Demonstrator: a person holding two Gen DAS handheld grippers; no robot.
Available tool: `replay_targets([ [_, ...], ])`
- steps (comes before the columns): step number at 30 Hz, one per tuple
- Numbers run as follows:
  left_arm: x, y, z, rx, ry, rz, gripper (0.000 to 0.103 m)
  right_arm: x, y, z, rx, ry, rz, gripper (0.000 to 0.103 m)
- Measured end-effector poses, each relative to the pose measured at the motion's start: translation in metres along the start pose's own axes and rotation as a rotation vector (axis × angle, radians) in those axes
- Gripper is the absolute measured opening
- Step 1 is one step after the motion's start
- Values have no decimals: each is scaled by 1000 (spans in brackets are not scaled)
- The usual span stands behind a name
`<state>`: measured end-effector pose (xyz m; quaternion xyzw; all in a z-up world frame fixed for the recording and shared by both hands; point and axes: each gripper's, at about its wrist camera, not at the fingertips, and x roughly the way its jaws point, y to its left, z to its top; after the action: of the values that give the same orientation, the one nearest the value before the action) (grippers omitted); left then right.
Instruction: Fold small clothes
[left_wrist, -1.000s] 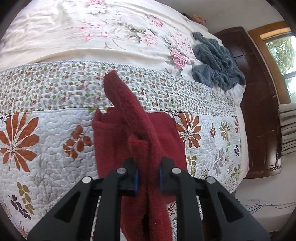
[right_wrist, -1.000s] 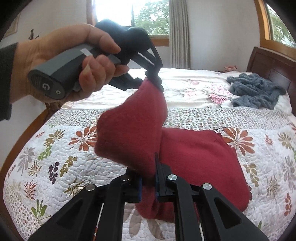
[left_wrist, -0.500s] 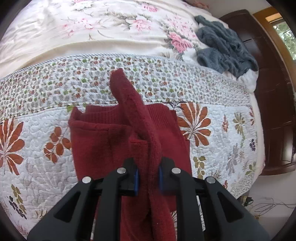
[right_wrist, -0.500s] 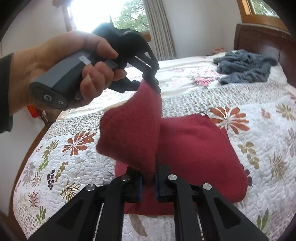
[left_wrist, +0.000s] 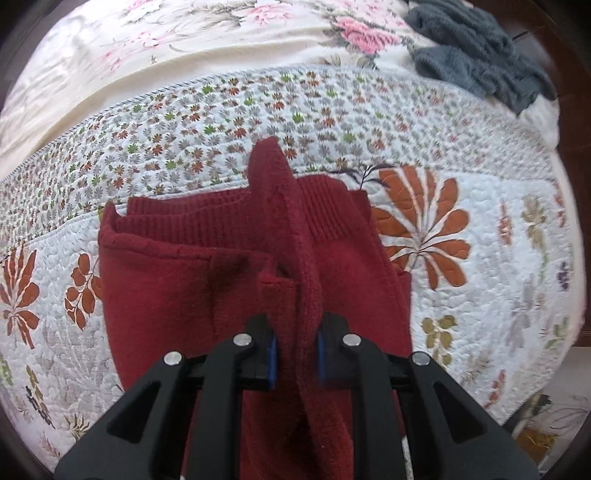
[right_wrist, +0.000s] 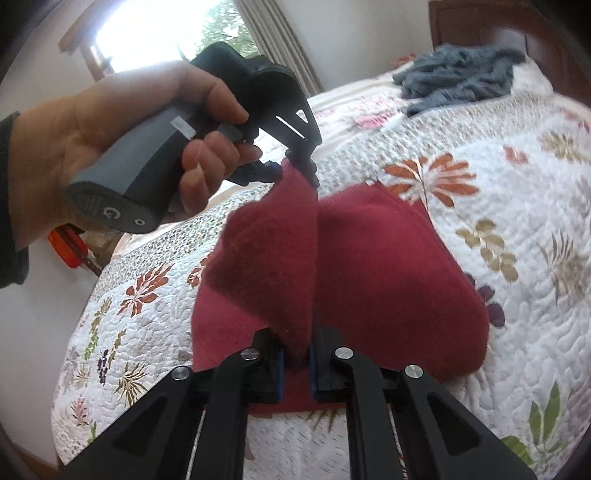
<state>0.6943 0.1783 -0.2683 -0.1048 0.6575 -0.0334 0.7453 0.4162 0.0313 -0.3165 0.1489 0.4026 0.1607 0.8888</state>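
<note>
A dark red knitted garment lies partly folded on the quilted bed, ribbed hem at the far side. My left gripper is shut on a raised fold of it, which stands up between the fingers. In the right wrist view the same red garment spreads over the quilt, and my right gripper is shut on the other end of the lifted flap. The left gripper, held by a person's hand, pinches the flap's far top corner. The flap hangs stretched between both grippers above the flat part.
A floral quilt covers the bed, with a cream flowered sheet beyond. A grey crumpled garment lies near the dark wooden headboard. The bed's edge drops off at right in the left wrist view. A bright window is behind the hand.
Both grippers have carried the lifted flap forward over the flat part of the garment. More of the red garment now lies under the left gripper. Both grips are unchanged.
</note>
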Motion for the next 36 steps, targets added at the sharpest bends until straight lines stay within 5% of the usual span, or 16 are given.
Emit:
replay_targets([
  [9,28,-40,-5,18,-18,144,13,5,-44,-12,122,29,55,9],
  [19,27,-70,-15,0,-140,316,13,-1,-73,-18,234,36,136,9],
  [27,36,-89,-24,0,-172,317,13,-3,-92,-22,297,38,165,9],
  [30,45,-88,-22,5,-153,214,26,0,-101,-23,347,54,203,9],
  [36,6,-63,-21,-18,-321,-103,58,9,-132,-23,485,114,317,21],
])
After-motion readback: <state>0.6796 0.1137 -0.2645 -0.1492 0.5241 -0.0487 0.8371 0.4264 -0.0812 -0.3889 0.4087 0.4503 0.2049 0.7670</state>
